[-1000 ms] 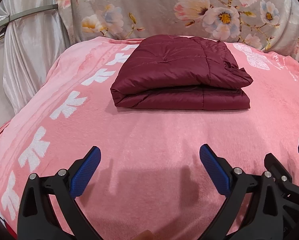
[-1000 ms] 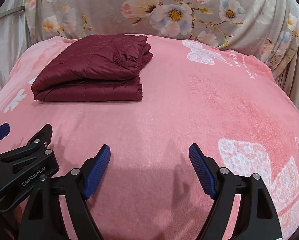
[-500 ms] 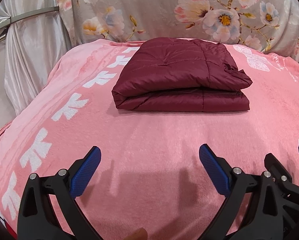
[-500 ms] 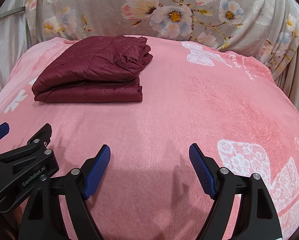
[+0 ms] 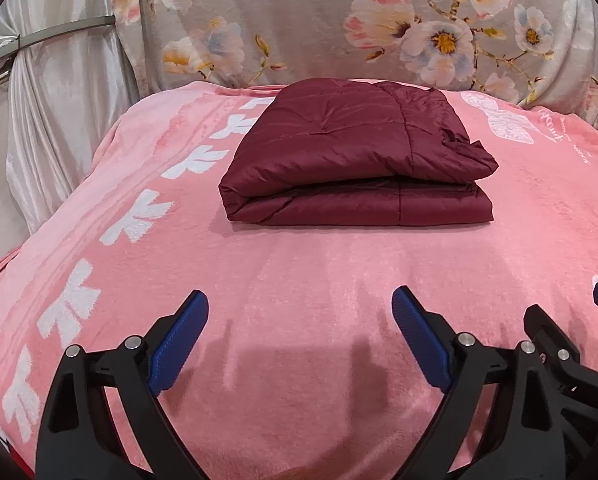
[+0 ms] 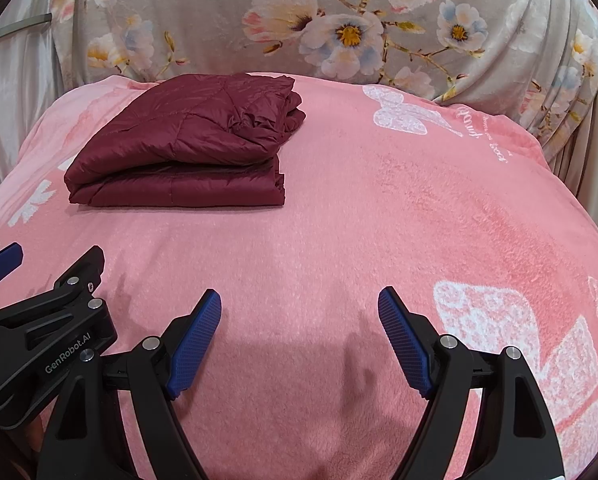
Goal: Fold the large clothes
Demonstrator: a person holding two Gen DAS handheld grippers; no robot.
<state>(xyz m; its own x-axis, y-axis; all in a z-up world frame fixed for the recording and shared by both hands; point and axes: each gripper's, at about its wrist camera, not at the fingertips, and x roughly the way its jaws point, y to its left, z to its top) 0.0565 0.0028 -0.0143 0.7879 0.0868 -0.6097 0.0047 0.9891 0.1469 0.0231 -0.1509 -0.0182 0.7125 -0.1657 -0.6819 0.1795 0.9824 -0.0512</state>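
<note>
A dark red quilted jacket [image 5: 355, 156] lies folded into a thick rectangle on the pink blanket [image 5: 299, 272]. In the right wrist view the jacket [image 6: 191, 144] sits at the far left. My left gripper [image 5: 299, 320] is open and empty, held above the blanket well short of the jacket. My right gripper [image 6: 299, 320] is open and empty too, to the right of the jacket and nearer than it. The left gripper's body [image 6: 43, 344] shows at the lower left of the right wrist view.
The pink blanket has white bow prints along its left side [image 5: 139, 220] and butterfly prints on the right [image 6: 499, 320]. A grey floral cloth [image 5: 379, 28] hangs behind. Pale satin drapes [image 5: 59, 100] hang at the left.
Both grippers have drawn back and tilted up slightly, so the folded jacket sits a little lower and farther in view. Both stay open. The jacket has not moved.
</note>
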